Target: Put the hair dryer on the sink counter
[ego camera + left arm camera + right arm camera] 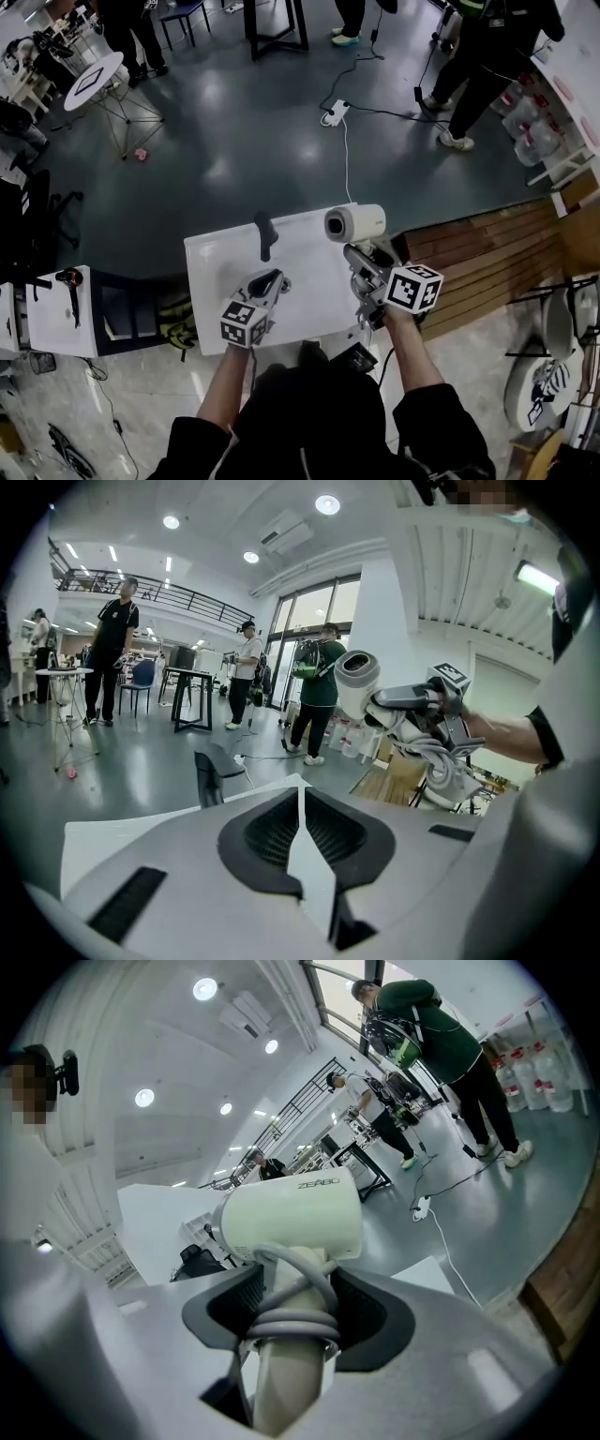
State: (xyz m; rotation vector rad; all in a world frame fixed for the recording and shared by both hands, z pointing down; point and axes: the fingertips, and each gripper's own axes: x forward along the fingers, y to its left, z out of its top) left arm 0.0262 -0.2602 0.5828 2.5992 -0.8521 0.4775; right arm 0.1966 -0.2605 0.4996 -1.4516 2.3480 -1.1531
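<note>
The right gripper [361, 261] was clamped on the handle of the dryer [356, 223], its jaws standing wide around the handle and the grey cord [309, 1283] wound about it. The dryer was held off the desk [220, 272], over its far right corner, with its white barrel lying roughly level at the top of the handle. The left gripper [270, 279] hung low over the near middle of the desk with its jaws together and nothing between them. A black faucet [265, 234] stood upright near the desk's far edge, just beyond the left gripper and to the left of the dryer. Further off, people stood on the grey floor.
</note>
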